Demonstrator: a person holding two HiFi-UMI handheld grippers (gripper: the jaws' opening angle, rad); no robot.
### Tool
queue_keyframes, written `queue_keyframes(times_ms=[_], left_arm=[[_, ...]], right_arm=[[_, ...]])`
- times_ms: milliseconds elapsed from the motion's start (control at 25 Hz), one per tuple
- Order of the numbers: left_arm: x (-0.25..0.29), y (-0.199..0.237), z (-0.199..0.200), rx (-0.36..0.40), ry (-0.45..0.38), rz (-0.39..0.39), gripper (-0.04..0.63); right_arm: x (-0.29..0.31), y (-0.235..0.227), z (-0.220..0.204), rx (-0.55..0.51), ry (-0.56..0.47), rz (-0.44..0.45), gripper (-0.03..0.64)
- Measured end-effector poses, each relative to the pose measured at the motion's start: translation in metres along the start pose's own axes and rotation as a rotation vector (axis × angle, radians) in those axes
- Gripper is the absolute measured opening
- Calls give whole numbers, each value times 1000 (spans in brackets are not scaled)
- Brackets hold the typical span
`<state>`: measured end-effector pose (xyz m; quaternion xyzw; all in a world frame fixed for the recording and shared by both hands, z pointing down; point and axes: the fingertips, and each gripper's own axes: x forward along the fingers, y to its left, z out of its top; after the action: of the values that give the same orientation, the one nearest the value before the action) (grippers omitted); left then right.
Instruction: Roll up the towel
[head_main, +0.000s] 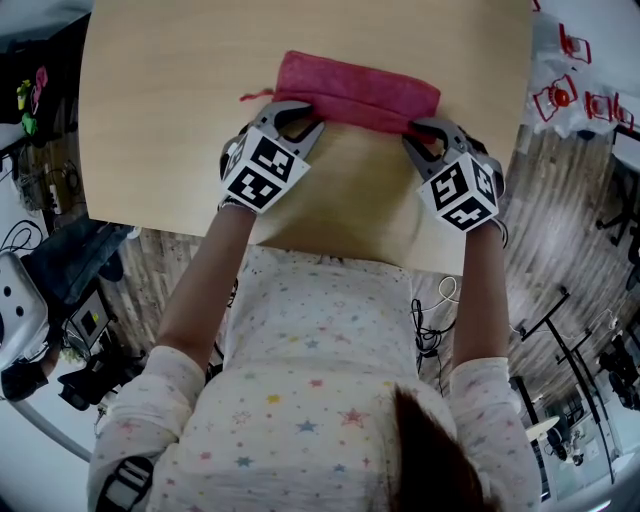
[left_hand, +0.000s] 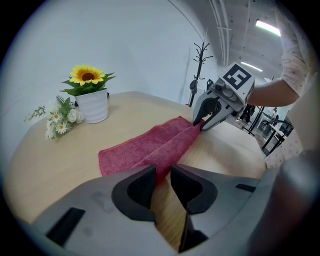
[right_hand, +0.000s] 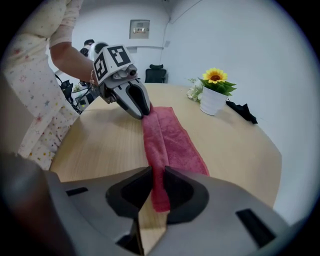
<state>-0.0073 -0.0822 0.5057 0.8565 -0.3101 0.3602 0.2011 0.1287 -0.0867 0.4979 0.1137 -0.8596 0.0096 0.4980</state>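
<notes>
Red towel (head_main: 355, 92) lies folded in a long strip.

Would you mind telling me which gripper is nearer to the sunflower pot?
Left. The left gripper holds the towel end lying closer to the sunflower pot; the right gripper holds the opposite end, farther off.

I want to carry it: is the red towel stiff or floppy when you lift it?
Probably floppy: the towel bends into soft folds where the jaws pinch its edge. It would likely sag in the middle. Its fuzzy cloth probably won't slip.
</notes>
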Motion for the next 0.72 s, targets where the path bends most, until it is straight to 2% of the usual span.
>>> queue_keyframes(times_ms=[120,280,440,720], left_arm=[[-2,2,1,-14,-10,4,95],[-9,3,13,-25,-45,4,95],[-16,-1,26,-26,-90,-6,95],[-10,-13,21,15,-73,-51,95]], right_arm=[[0,-3,4,38,-10,59,40],[-1,-8,6,92,-6,128,34],[-2,-15,3,213,-20,215,34],[-2,-22,5,339,-38,302,33]])
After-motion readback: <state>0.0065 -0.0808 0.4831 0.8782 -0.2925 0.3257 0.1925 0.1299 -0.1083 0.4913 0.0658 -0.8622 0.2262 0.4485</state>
